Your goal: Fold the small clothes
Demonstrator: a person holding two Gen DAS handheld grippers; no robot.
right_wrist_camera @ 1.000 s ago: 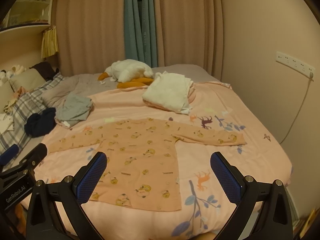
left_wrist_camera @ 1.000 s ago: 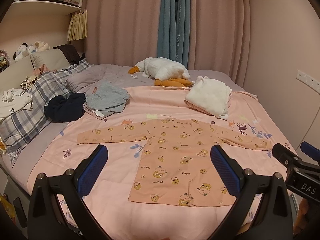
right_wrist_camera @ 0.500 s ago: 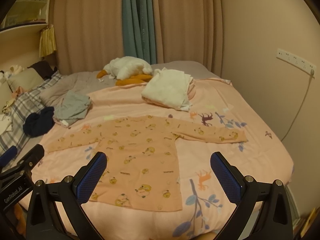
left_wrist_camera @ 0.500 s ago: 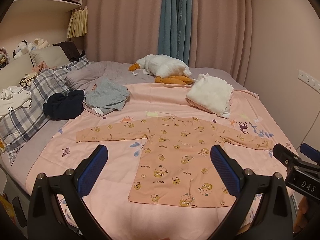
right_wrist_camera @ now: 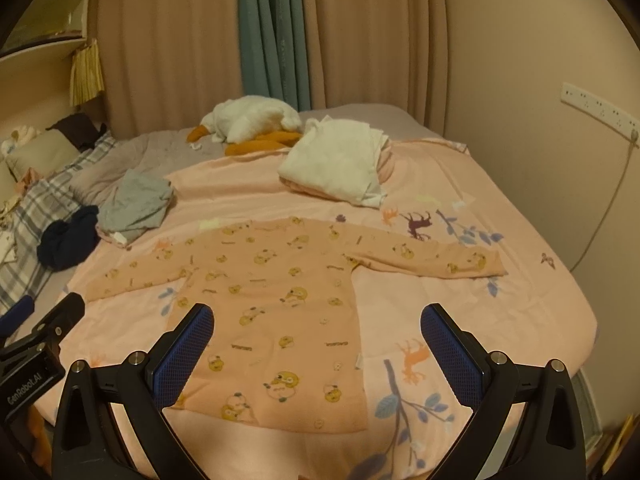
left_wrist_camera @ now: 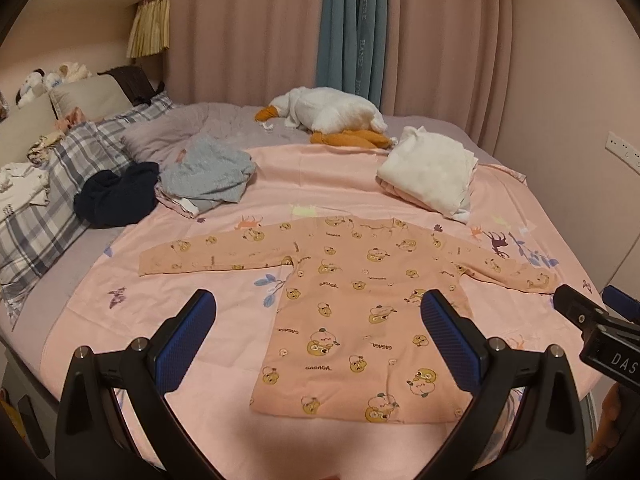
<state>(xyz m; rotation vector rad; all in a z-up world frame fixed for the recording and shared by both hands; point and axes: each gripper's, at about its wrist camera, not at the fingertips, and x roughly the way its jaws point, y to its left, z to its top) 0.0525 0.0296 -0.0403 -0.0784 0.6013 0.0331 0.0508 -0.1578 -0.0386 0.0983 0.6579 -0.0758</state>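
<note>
A small peach long-sleeved shirt [left_wrist_camera: 360, 300] [right_wrist_camera: 276, 300] printed with yellow ducks lies flat on the pink sheet [left_wrist_camera: 320, 184] [right_wrist_camera: 500, 312], both sleeves spread out, hem toward me. My left gripper [left_wrist_camera: 318, 336] hovers open above the shirt's near left side, nothing between its blue pads. My right gripper [right_wrist_camera: 316, 344] is open too, held over the shirt's near right part. Each view shows the other gripper's body at its edge.
A folded white garment [left_wrist_camera: 430, 174] [right_wrist_camera: 340, 160] lies behind the shirt. A grey garment [left_wrist_camera: 208, 174] [right_wrist_camera: 136, 204] and a dark blue one [left_wrist_camera: 116, 198] [right_wrist_camera: 68, 238] lie at the back left. A plush goose [left_wrist_camera: 328, 114], plaid pillow [left_wrist_camera: 44, 200], wall and socket strip [right_wrist_camera: 596, 106] on the right.
Both grippers have drifted slightly forward and tilted; the shirt sits a little nearer in view. Jaws stay open and the shirt has not moved.
</note>
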